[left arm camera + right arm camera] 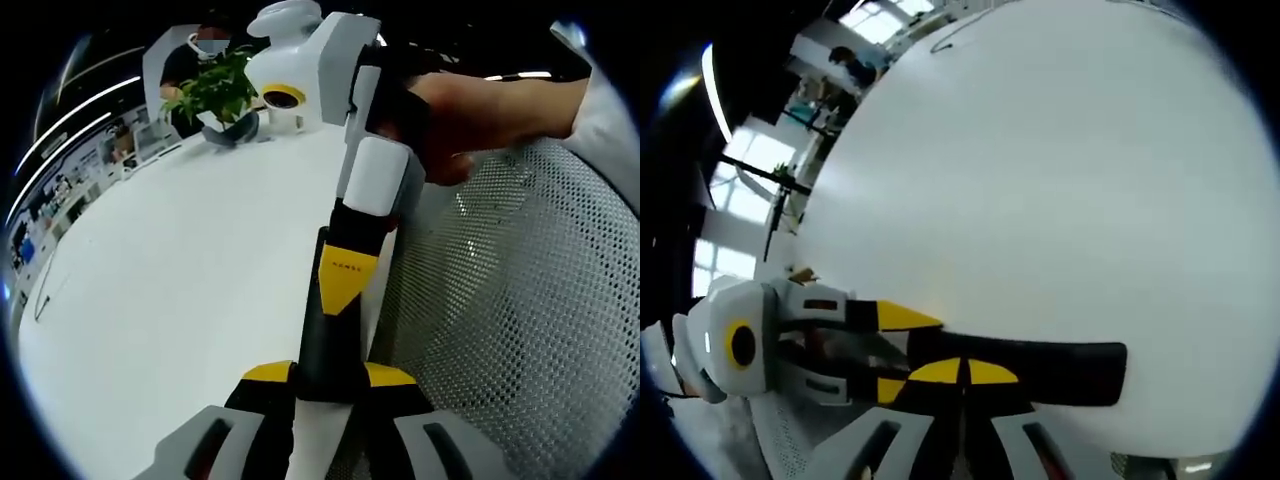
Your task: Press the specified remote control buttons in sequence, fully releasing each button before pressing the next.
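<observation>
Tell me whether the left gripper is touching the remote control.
Touching. In the left gripper view, the left gripper's yellow jaw tips clamp both sides of the remote control.

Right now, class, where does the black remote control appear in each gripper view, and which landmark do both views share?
Left gripper view: the remote control stands upright at lower centre, rising from between that view's own jaws.
Right gripper view: the remote control lies sideways across the lower centre, just above that view's own jaws.
Shared landmark: the white table behind it.
</observation>
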Motion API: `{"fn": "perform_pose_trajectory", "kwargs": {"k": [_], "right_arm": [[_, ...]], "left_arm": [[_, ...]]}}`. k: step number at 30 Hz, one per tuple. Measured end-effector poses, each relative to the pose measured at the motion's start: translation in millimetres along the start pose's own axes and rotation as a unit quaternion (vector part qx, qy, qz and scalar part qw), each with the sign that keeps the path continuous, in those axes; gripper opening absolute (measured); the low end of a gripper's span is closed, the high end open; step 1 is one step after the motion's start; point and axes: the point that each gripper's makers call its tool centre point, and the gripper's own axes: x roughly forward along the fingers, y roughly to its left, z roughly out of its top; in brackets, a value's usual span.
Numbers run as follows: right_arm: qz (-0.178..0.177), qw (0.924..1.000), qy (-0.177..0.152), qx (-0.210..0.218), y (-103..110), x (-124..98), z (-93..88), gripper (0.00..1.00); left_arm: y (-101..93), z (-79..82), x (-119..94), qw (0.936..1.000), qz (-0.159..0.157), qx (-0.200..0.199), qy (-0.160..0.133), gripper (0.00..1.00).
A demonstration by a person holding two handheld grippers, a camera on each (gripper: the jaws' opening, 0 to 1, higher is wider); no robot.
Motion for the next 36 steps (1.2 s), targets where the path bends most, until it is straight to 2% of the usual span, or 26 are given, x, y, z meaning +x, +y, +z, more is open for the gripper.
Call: {"fn": "perform_pose_trajectory", "kwargs": {"k": [7, 12, 15, 19, 21, 22, 23, 24, 26, 27, 29, 31, 32, 33, 35, 36], "right_arm": [[0.0, 1.0, -0.002, 0.009, 1, 0, -0.4, 0.0], [-0.037, 0.9992, -0.011, -0.002, 2, 2, -0.9, 0.0], [-0.052, 0.9977, -0.033, 0.027, 0, 1, -0.1, 0.0], [-0.055, 0.9977, -0.039, 0.011, 1, 0, -1.4, 0.0], [-0.07, 0.9965, -0.045, -0.006, 2, -2, 1.6, 0.0], [-0.093, 0.9934, -0.054, -0.04, -5, -5, 6.0, 0.0], [-0.106, 0.9912, -0.057, -0.055, -5, -10, 7.0, 0.0], [-0.104, 0.9903, -0.067, -0.063, -1, -15, 9.3, 0.0], [-0.103, 0.9847, -0.125, -0.063, 5, -34, 21.7, 0.0], [-0.102, 0.9798, -0.159, -0.065, 9, -47, 27.4, 0.0], [-0.122, 0.9697, -0.199, -0.072, 8, -69, 33.3, 0.0], [-0.147, 0.958, -0.229, -0.089, 6, -89, 38.7, 0.0], [-0.152, 0.9557, -0.234, -0.092, 5, -93, 39.5, 0.0], [-0.166, 0.9475, -0.255, -0.1, 3, -105, 43.5, 0.0], [-0.181, 0.9373, -0.279, -0.103, 0, -119, 47.9, 0.0], [-0.193, 0.9298, -0.297, -0.1, -5, -130, 50.7, 0.0]], "left_arm": [[0.0, -0.9, 0, 1.0, 0.0, -0.002, -0.005, 0.24], [-0.1, -1.4, 0, 1.0, 0.0, -0.003, -0.007, 0.24], [-0.3, -0.6, 0, 0.9999, 0.002, -0.013, -0.01, 0.24], [-1.3, -0.3, 0, 0.9999, 0.008, -0.012, -0.006, 0.24], [-1.3, -0.2, 0, 0.9998, 0.008, -0.017, -0.007, 0.24], [-1.1, 0.2, 0, 0.9998, 0.008, -0.017, -0.007, 0.24], [-1.3, -0.1, 1, 0.9998, 0.008, -0.018, -0.007, 0.24], [-1.3, 0.1, 1, 0.9998, 0.009, -0.016, -0.008, 0.24], [-1.7, 0.1, 1, 0.9998, 0.011, -0.014, -0.007, 0.24], [-1.7, -0.7, 1, 0.9998, 0.012, -0.015, -0.007, 0.24], [-0.5, 0.3, 2, 0.9997, 0.015, -0.02, -0.007, 0.24], [1.2, 1.3, 3, 0.9996, 0.018, -0.021, -0.005, 0.24], [2.2, 1.4, 3, 0.9996, 0.019, -0.023, -0.004, 0.24], [1.9, 2.0, 3, 0.9996, 0.019, -0.021, -0.003, 0.24], [1.9, 1.7, 3, 0.9996, 0.019, -0.021, -0.002, 0.24], [2.6, 1.9, 3, 0.9996, 0.019, -0.021, -0.001, 0.24]]}}
